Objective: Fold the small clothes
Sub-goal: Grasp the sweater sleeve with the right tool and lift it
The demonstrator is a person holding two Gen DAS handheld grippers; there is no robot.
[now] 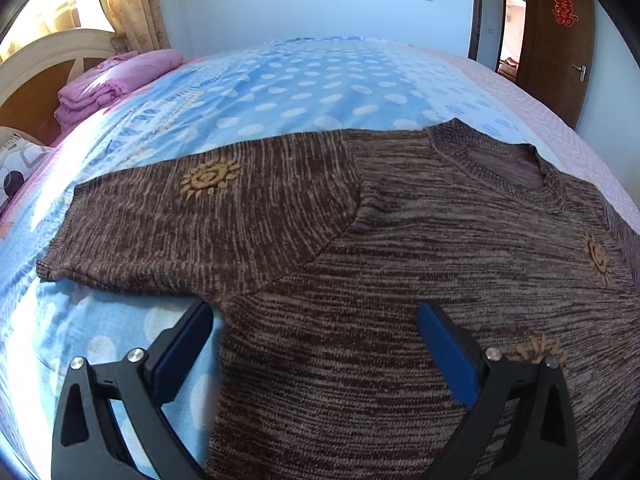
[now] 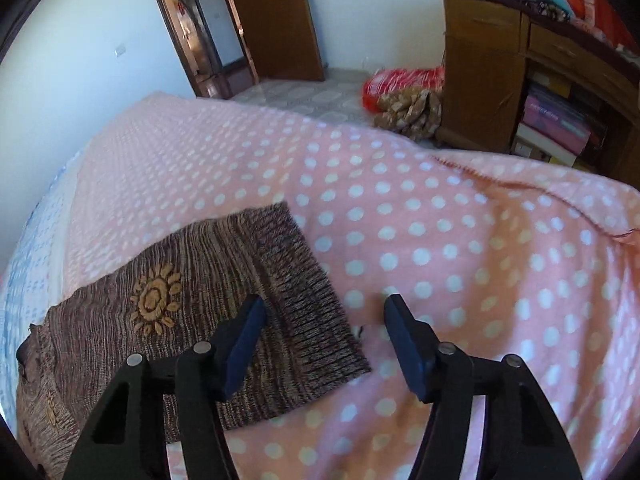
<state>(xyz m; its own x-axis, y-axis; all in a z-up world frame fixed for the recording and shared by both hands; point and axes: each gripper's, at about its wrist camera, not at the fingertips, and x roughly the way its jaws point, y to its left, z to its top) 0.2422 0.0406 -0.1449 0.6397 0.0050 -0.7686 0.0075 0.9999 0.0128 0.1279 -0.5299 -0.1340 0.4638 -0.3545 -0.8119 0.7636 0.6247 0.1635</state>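
While a brown knitted sweater [image 1: 400,264] lies flat on a polka-dot bedspread [image 1: 304,88], both tools hover above it with nothing between their fingers. The left gripper [image 1: 316,344] is spread wide over the sweater's body, near the armpit of one outstretched sleeve. The right gripper [image 2: 324,340] is also spread wide, straddling the ribbed cuff [image 2: 308,300] of the other sleeve, one finger above knit, one above pink cloth.
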